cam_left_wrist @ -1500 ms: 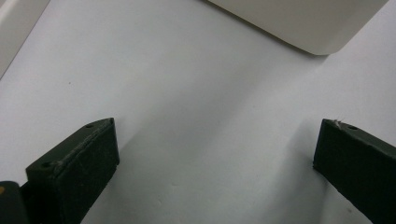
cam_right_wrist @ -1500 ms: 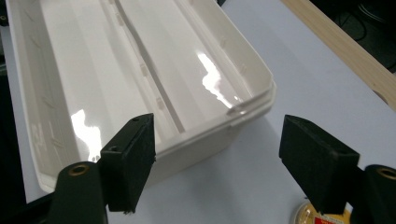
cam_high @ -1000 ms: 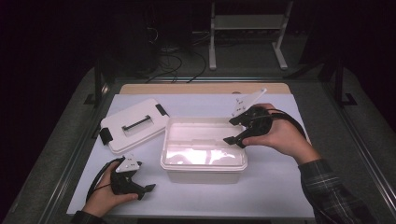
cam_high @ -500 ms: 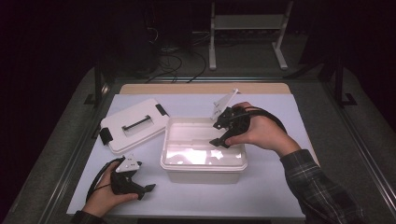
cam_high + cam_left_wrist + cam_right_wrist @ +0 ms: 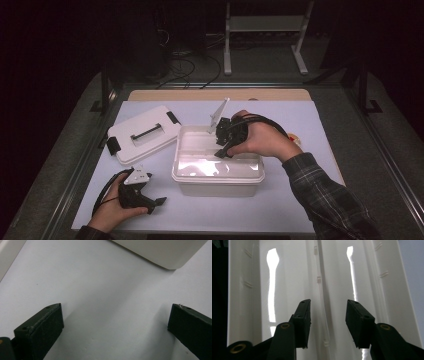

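Since the earlier frames the right tongs [image 5: 223, 145] have been carried leftward from the box's right rim to a spot over the inside of the white plastic box [image 5: 218, 175], w/ the jaws just closing to about half gap; nothing is seen between them, only the box's glossy floor and a moulded ridge in the right gripper view. Left tongs [image 5: 150, 202] are rested on the desk [image 5: 310, 120] just left-front of the box, kept still, jaws wide apart & empty. Box is set mid-desk, open; its lid [image 5: 142, 134] w/ black handle is laid flat beside it at back-left, apart from it. Box is judged light, stiff, thin-walled & slick, so prob. best taken by pinching a wall at the rim, not the smooth floor; the lid is likely best caught by its handle.
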`<control>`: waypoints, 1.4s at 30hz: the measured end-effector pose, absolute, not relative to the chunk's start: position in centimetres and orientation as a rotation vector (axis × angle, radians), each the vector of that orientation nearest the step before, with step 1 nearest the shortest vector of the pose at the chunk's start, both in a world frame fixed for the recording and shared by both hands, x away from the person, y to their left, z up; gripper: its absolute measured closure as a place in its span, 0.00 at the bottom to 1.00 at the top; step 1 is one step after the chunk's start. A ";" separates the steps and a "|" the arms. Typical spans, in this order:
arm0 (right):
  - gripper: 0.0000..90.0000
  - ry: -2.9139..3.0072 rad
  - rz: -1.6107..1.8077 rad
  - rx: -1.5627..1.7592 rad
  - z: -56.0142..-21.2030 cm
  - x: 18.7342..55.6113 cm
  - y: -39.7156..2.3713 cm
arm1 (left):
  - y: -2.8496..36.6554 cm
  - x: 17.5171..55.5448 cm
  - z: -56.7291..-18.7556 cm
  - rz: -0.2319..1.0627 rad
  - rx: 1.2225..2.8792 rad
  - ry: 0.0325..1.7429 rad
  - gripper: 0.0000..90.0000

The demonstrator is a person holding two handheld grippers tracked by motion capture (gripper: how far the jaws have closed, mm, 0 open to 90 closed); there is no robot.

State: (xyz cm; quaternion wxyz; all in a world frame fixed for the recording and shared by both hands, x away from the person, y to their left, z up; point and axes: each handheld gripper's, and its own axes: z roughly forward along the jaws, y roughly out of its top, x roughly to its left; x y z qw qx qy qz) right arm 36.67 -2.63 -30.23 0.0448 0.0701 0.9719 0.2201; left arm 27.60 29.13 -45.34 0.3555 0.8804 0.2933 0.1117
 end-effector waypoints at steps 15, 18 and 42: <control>0.95 3.040 0.629 0.236 -31.1 37.2 -2.1 | 29.1 27.6 -45.3 0.287 2.274 0.758 0.00; 0.96 3.040 0.635 0.232 -31.1 37.2 -2.1 | 29.1 27.6 -45.3 0.288 2.274 0.758 0.00; 0.99 3.022 0.604 0.193 -30.5 36.8 -1.8 | 29.1 27.6 -45.3 0.287 2.274 0.757 0.00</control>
